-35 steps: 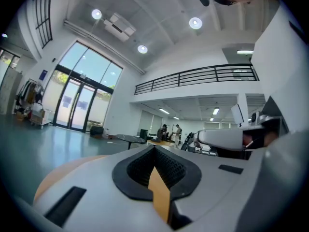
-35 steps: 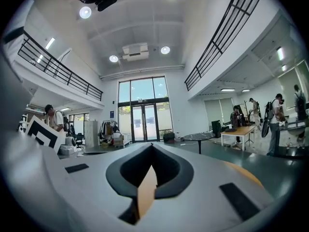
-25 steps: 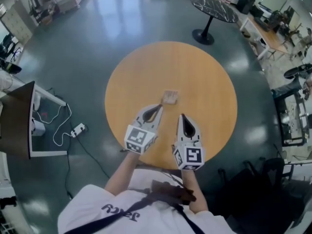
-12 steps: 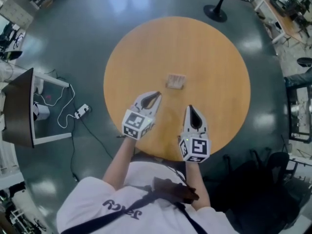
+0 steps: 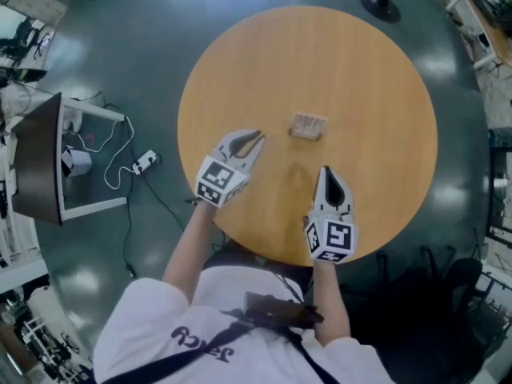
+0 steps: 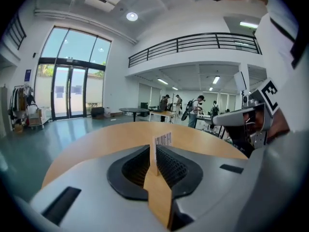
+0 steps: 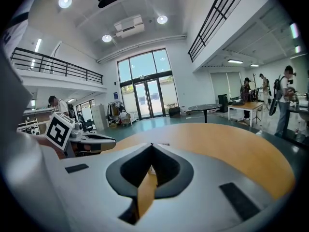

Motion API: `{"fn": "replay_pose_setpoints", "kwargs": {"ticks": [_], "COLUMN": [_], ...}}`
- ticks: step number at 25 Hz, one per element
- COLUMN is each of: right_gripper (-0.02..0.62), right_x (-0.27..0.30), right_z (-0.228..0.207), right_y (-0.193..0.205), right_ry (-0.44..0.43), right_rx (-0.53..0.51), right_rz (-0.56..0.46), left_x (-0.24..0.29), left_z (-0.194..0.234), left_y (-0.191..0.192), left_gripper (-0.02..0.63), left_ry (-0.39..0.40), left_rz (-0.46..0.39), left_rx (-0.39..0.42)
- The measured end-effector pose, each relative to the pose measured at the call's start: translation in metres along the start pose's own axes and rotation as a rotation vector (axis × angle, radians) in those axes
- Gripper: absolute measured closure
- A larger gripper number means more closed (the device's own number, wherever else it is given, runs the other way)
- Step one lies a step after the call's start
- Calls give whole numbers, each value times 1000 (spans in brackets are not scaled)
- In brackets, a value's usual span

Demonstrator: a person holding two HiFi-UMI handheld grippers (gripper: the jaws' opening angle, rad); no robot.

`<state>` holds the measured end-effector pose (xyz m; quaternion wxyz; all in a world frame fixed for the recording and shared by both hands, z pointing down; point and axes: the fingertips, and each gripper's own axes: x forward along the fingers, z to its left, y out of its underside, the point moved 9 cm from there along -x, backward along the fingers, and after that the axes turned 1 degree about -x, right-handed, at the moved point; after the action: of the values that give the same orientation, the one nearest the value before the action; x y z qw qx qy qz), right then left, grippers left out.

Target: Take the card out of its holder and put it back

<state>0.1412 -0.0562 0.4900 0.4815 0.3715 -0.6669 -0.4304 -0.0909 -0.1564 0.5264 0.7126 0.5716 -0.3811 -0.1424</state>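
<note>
A small wooden holder with a white printed card standing in it sits near the middle of the round wooden table. My left gripper hovers to its left, apart from it. Its jaws have just been opening to a thin slit with nothing between them, and the card shows beyond the tips of the left gripper. My right gripper hangs in front of the holder, also apart. The right gripper is shut and empty.
The table's near edge lies just below both grippers. On the floor are a black pedestal table base, a dark panel on a white stand and a power strip with cable. People stand far off across the hall.
Both grippers have sunk toward the table and spread further apart. The head view has shifted, so the table fills more of it. The holder has not moved on the table.
</note>
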Motion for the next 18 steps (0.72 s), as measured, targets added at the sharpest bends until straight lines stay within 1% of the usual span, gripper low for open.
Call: {"fn": "replay_pose_setpoints", "kwargs": {"ticks": [1, 3, 5, 6, 8, 10, 13, 16, 18], "right_gripper": [587, 587, 586, 586, 586, 586, 586, 586, 586], "right_x": [3, 8, 8, 7, 5, 4, 3, 2, 2], "right_z": [-1, -1, -1, -1, -5, -10, -16, -23, -27], "right_y": [2, 5, 6, 6, 9, 14, 19, 18, 17], "right_ry": [-8, -20, -21, -16, -1, 6, 20, 34, 40], "right_rx": [0, 0, 1, 2, 0, -2, 1, -3, -6], "right_rz": [2, 5, 14, 23, 43, 56, 72, 86, 90], "left_x": [4, 11, 15, 17, 19, 18, 20, 28, 35], "left_z": [6, 22, 40, 49, 67, 84, 110, 123, 126], "left_y": [3, 16, 37, 46, 57, 66, 75, 70, 64], "left_gripper": [572, 488, 409, 382, 353, 344, 344, 344, 344], "left_ry": [11, 56, 116, 145, 199, 263, 372, 471, 534], "left_rz": [14, 68, 138, 164, 201, 239, 269, 259, 229], "left_rx": [26, 70, 91, 100, 128, 142, 103, 71, 40]}}
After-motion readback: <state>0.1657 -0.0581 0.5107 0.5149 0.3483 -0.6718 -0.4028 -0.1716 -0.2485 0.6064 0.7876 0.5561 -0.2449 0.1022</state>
